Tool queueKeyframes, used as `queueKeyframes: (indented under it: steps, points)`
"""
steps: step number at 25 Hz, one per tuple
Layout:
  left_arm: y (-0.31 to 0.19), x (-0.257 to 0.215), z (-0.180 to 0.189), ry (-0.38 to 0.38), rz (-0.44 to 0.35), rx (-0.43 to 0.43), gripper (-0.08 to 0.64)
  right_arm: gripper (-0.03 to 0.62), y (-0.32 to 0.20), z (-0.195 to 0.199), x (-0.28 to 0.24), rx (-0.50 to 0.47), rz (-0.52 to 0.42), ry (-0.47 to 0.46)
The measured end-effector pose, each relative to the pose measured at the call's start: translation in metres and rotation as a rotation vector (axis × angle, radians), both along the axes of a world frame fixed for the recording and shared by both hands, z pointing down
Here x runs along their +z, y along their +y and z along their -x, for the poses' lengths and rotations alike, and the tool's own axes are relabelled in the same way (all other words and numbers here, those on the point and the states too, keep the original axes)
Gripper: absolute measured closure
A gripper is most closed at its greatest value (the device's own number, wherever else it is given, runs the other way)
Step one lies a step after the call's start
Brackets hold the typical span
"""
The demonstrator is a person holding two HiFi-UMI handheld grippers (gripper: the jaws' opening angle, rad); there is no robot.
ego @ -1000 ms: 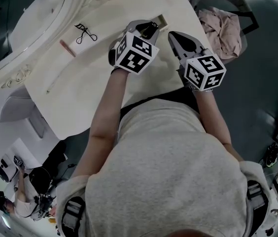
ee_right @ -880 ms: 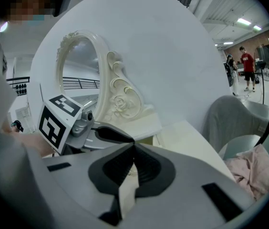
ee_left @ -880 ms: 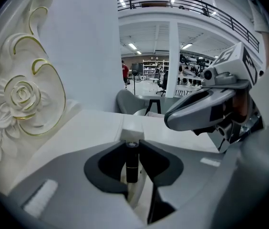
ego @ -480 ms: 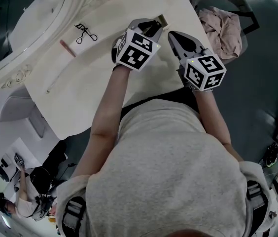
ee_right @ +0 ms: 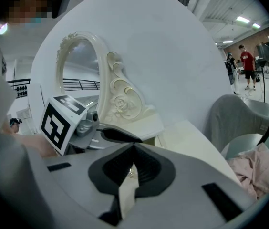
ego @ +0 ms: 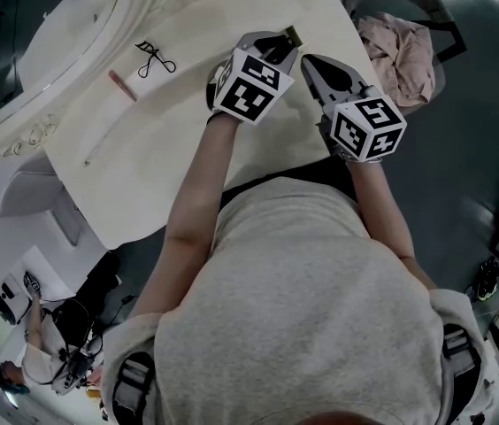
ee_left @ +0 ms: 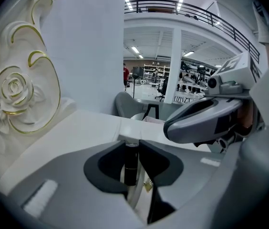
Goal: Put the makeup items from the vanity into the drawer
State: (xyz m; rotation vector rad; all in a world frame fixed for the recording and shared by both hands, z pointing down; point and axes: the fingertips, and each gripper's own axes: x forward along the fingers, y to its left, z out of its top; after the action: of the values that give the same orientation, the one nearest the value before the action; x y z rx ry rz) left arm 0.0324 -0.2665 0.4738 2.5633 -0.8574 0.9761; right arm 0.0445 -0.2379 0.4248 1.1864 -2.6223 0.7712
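Left tongs (ee_left: 132, 146) are clamped part-open on a dark slim tube (ee_left: 131, 165). Its long axis stands upright between the pads, over the tabletop (ego: 170, 131) near its right edge. Right tongs (ee_right: 134, 146) are closed and empty, just beside. No view shows the drawer, which is probably below the near edge. The tube's make is unreadable.

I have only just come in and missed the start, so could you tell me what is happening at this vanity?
A person is working over the cream vanity top with a gripper in each hand. The left gripper is closed on a slim dark tube. The right gripper is beside it, shut with nothing between its jaws. An eyelash curler and a pink stick lie on the top, untouched.
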Motion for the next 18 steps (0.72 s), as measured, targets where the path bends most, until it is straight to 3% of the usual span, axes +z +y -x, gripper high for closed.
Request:
queueKeyframes:
  steps: [11,18]
  points:
    - [0.000,-0.001,0.000,0.006,-0.007,-0.011,0.466,0.584,0.001,-0.002,-0.002,0.010,-0.006,0.001]
    - [0.002,-0.014,0.007,0.064,-0.024,-0.062,0.466,0.584,0.001,0.000,-0.009,0.005,-0.026,0.005]
